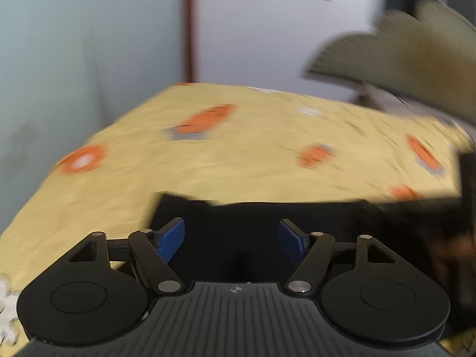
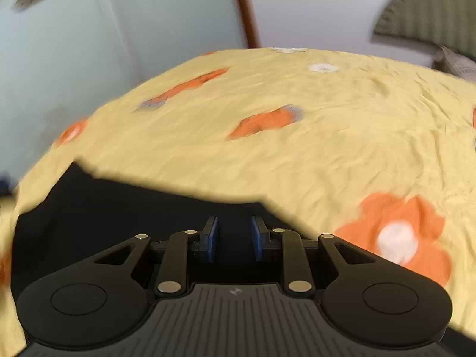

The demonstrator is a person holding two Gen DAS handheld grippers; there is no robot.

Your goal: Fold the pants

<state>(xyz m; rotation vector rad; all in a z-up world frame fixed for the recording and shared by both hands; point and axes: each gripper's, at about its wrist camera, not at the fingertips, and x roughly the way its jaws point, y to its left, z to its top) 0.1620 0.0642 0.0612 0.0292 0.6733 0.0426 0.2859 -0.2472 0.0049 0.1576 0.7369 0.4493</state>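
Both views are blurry, so take the fine detail with care. The pants [image 2: 104, 208], black, lie flat on the bed [image 2: 327, 154] with its yellow flowered sheet, right under both tools. In the right wrist view the dark cloth fills everything from 6 o'clock out to 9 o'clock, its far edge running from a corner at 10 o'clock down to just past the fingertips at 12; from 1 to 3 o'clock it is bare sheet.

The right gripper [image 2: 235, 235] has its fingers [image 2: 212, 238] drawn close, only a narrow slot between the blue pads, and I see no fold of cloth pinched in that slot, just dark fabric behind it. Whether a thin layer is caught there, I cannot tell.

In its own view, the left gripper [image 1: 232, 235] stands wide, blue pads [image 1: 172, 239] well apart, nothing between them, the pants [image 1: 253, 223] spread below from 9 o'clock across to 3, far edge straight across just beyond the tips.

The long axis of what shows seems to run side to side across both views, though the ends are cut off. My judgement: the right hand sits over an outer edge, the left nearer the middle, so the next grab wants the left fingers down on that far edge at 12 o'clock.
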